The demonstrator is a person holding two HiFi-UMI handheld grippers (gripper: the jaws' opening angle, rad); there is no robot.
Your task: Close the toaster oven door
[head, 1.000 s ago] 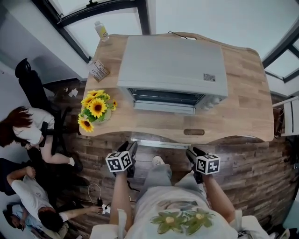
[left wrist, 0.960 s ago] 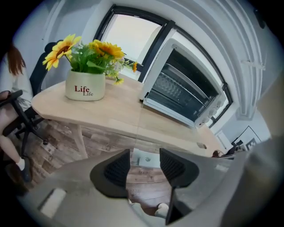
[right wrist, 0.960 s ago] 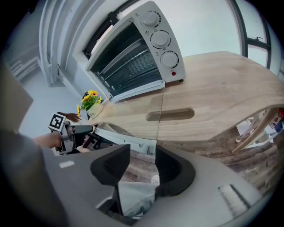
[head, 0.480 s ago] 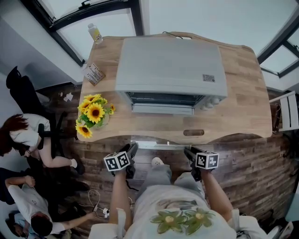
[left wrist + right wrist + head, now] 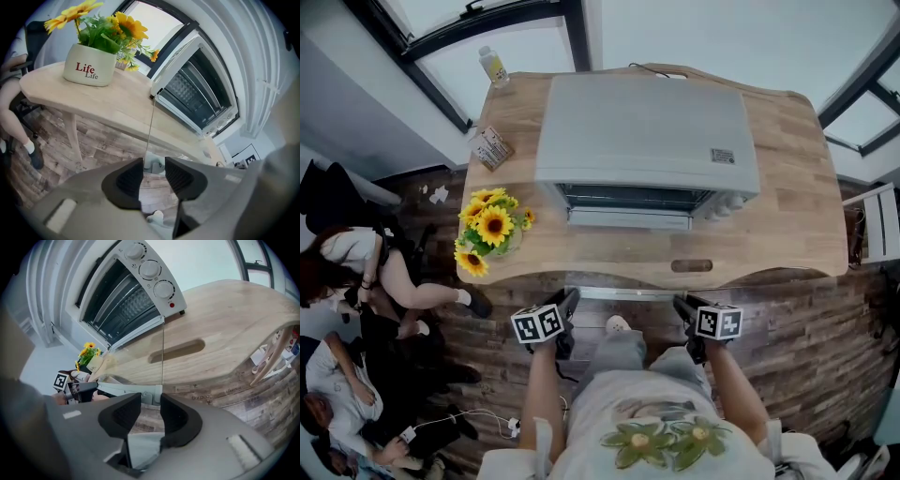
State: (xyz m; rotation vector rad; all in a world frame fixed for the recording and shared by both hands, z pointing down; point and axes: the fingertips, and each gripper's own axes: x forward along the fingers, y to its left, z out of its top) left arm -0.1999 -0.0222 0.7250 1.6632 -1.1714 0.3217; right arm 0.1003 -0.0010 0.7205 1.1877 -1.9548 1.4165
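At the front edge of a wooden desk [image 5: 787, 187], a person held a claw to each end of the handle [image 5: 623, 293] of a toaster oven's open door [image 5: 628, 255]. The door lay folded down flat toward the person, its glass reaching out to the desk's rim. The toaster oven [image 5: 647, 131] sat mid-desk with its rack-lined cavity exposed and three knobs [image 5: 150, 269] at the right of its front.

The left claw [image 5: 153, 162] had its jaws partly apart, having just been closing. The handle's left bracket stood in the gap at their tips, and no firm hold showed. The right claw [image 5: 150, 398] matched it, jaws just narrowed and partly apart about the handle's right end.

Compared with a second earlier, both claws sat at almost the same spots just below the desk edge. The oven, its door, a pot of sunflowers [image 5: 492, 225], a small bottle [image 5: 495, 66] and a card box [image 5: 492, 147] kept their places on the desk. What changed lay off to the left on the plank floor [image 5: 825, 356]. A seated person in white [image 5: 356, 258] had shifted, one leg now stretched out toward the desk, and the others below had moved nearer the frame's edge.
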